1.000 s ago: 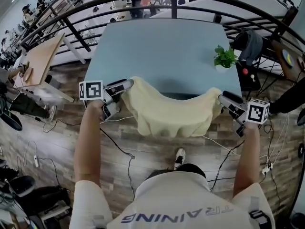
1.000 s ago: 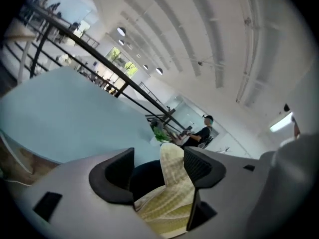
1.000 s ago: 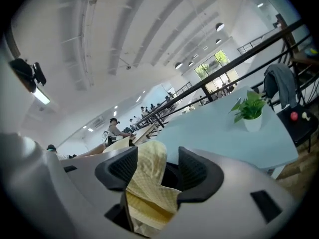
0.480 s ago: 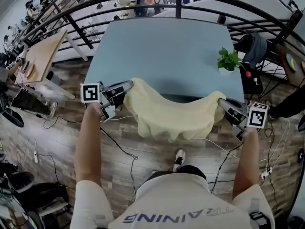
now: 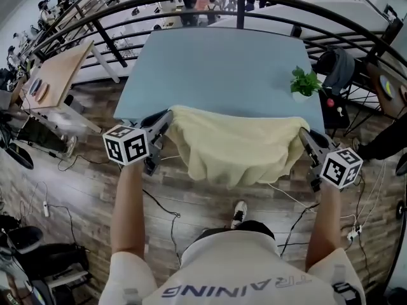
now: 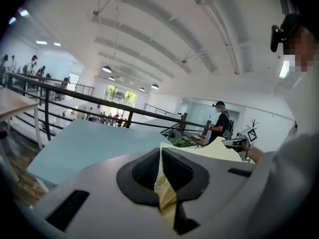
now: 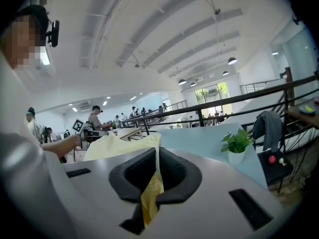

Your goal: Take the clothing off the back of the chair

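Both jaws have just clamped shut: left gripper point(image 5: 167, 115) pinches the yellow clothing point(image 5: 235, 148) at nine o'clock, right gripper point(image 5: 303, 133) at three. It hangs at the table's point(image 5: 216, 68) six o'clock edge. The lift is beginning; next it needs an even raise clear of the hidden chair back.

Blue table point(image 5: 216, 68) – wood floor point(image 5: 76, 196), black railing point(image 5: 331, 14).

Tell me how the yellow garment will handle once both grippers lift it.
Likely floppy: the garment sags in loose folds between the left gripper and right gripper, whose jaws have just closed on its ends. Probably light, since a small pinch at each end seems to carry it. It could slip, as each grip holds only a thin fold.
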{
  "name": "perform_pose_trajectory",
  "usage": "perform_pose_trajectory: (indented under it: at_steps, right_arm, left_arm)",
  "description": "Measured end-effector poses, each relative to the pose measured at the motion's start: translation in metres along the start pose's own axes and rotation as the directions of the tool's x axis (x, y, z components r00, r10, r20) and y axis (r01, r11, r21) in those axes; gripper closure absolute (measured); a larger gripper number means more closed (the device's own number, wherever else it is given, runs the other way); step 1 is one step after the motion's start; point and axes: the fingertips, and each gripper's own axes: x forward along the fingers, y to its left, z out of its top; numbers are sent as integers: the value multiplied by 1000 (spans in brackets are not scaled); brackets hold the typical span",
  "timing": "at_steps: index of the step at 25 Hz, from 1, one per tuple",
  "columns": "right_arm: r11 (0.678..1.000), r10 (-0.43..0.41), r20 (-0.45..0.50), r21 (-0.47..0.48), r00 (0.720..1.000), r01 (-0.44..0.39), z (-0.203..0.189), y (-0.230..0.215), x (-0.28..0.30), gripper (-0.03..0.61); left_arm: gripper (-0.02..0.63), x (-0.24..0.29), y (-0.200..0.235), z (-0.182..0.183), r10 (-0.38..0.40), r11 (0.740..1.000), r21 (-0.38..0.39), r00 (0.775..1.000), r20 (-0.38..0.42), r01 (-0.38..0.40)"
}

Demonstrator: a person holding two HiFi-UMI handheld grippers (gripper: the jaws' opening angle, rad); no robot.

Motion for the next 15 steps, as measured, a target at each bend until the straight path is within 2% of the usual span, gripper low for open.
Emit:
perform_pose_trajectory:
  at_steps: [5, 15]
  right_arm:
    - [994, -97, 59, -51, 994, 100, 5, 25, -22, 548]
    - [979, -178, 176, -68, 968, 192, 7, 66, -75, 548]
  left_arm:
    - [571, -42, -10, 5, 88, 995, 45, 991, 96, -93]
    - [571, -109, -60, -2, 148, 978, 109, 964, 222, -176]
